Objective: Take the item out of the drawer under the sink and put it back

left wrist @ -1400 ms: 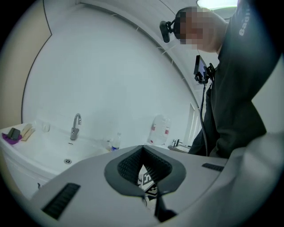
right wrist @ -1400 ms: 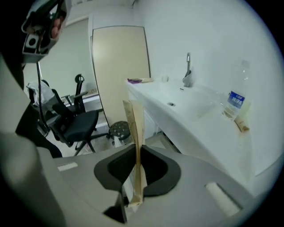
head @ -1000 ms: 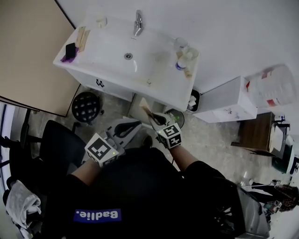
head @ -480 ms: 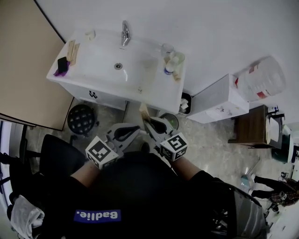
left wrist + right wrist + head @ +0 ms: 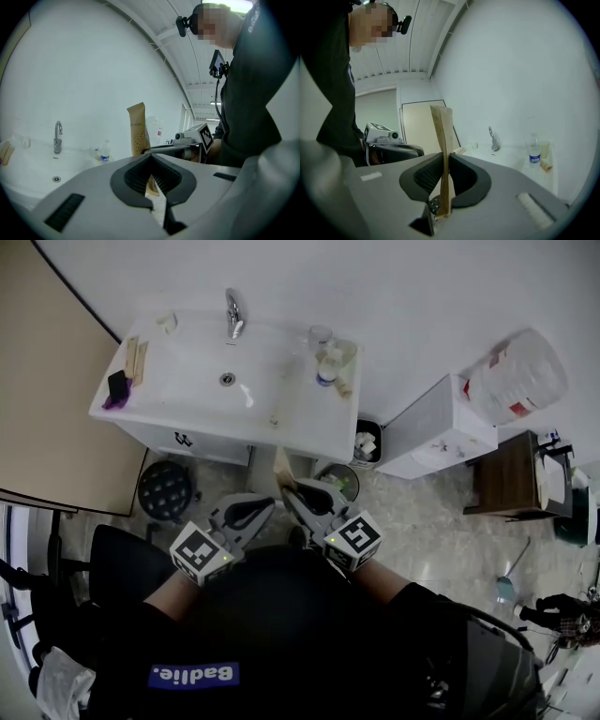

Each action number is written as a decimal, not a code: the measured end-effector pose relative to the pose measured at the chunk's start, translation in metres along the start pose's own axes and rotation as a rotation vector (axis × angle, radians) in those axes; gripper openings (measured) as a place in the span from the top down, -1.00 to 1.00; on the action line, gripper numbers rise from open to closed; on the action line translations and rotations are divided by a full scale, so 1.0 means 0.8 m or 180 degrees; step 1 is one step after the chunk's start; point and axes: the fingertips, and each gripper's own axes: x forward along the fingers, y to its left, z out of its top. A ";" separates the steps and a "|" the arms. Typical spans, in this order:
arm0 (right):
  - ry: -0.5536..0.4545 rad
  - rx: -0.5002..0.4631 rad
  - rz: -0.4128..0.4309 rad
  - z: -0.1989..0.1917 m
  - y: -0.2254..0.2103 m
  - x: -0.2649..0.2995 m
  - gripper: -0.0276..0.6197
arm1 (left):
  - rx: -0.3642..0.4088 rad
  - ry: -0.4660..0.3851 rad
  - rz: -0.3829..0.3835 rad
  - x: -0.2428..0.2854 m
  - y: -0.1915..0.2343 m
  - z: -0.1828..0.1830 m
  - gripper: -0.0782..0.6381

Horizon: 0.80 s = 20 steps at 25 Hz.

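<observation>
Right hand-held gripper (image 5: pixel 444 159) is clamped on a flat tan pouch (image 5: pixel 442 133). The pouch stands upright between the jaws, held in the air in front of the sink (image 5: pixel 192 395). Left hand-held gripper (image 5: pixel 151 158) sits just beside the right, jaws together, nothing between them.

Print on the brown pouch (image 5: pixel 137 131) — illegibly small; likewise the label of the sink-top bottle (image 5: pixel 105 152)
</observation>
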 end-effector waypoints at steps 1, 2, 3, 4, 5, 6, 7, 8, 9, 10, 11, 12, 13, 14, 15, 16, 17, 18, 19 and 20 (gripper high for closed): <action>-0.0002 0.0000 0.0005 -0.001 0.001 -0.002 0.78 | 0.0015 0.0031 -0.0012 0.001 -0.003 -0.002 0.76; -0.0005 0.0000 0.0011 -0.001 0.002 -0.003 0.78 | 0.0028 0.0052 -0.0022 0.003 -0.006 -0.004 0.76; -0.0007 0.0004 0.0018 -0.002 0.003 -0.005 0.78 | 0.0037 0.0057 -0.0031 0.004 -0.009 -0.005 0.76; -0.0011 0.0012 0.0024 -0.002 0.004 -0.006 0.78 | 0.0041 0.0052 -0.0047 0.005 -0.012 -0.005 0.76; -0.0016 0.0020 0.0026 -0.003 0.004 -0.008 0.78 | 0.0041 0.0050 -0.0069 0.005 -0.015 -0.004 0.76; -0.0021 0.0027 0.0026 -0.004 0.004 -0.010 0.78 | 0.0036 0.0053 -0.0088 0.006 -0.018 -0.003 0.76; -0.0023 0.0032 0.0025 -0.004 0.003 -0.011 0.78 | 0.0027 0.0051 -0.0091 0.006 -0.019 -0.002 0.76; -0.0021 0.0035 0.0025 -0.005 0.003 -0.012 0.78 | 0.0016 0.0040 -0.0082 0.006 -0.019 -0.002 0.76; -0.0017 0.0039 0.0025 -0.006 0.003 -0.013 0.78 | 0.0010 0.0023 -0.0069 0.006 -0.018 -0.003 0.76; -0.0012 0.0044 0.0026 -0.007 0.003 -0.014 0.78 | 0.0015 0.0001 -0.0058 0.006 -0.017 -0.004 0.76; -0.0006 0.0047 0.0025 -0.008 0.003 -0.014 0.78 | 0.0028 -0.0018 -0.0051 0.005 -0.017 -0.005 0.76; 0.0000 0.0048 0.0024 -0.009 0.002 -0.015 0.78 | 0.0034 -0.0027 -0.0047 0.005 -0.017 -0.005 0.76; 0.0006 0.0047 0.0024 -0.011 0.002 -0.015 0.78 | 0.0026 -0.0028 -0.0040 0.006 -0.017 -0.006 0.76; 0.0011 0.0045 0.0025 -0.012 0.001 -0.015 0.78 | 0.0006 -0.0028 -0.0029 0.006 -0.017 -0.006 0.76; 0.0019 0.0044 0.0025 -0.015 0.000 -0.015 0.78 | -0.0014 -0.0029 -0.0017 0.006 -0.017 -0.005 0.76; 0.0031 0.0046 0.0024 -0.017 -0.001 -0.014 0.78 | -0.0029 -0.0030 -0.0005 0.005 -0.017 -0.005 0.76; 0.0047 0.0049 0.0022 -0.019 -0.002 -0.013 0.78 | -0.0040 -0.0029 0.0005 0.005 -0.017 -0.005 0.76; 0.0066 0.0051 0.0020 -0.022 -0.004 -0.013 0.78 | -0.0046 -0.0021 0.0012 0.005 -0.016 -0.005 0.76; 0.0085 0.0054 0.0017 -0.024 -0.006 -0.011 0.78 | -0.0047 -0.0016 0.0017 0.004 -0.016 -0.005 0.76; 0.0103 0.0057 0.0017 -0.028 -0.008 -0.010 0.78 | -0.0042 -0.0017 0.0024 0.004 -0.015 -0.005 0.76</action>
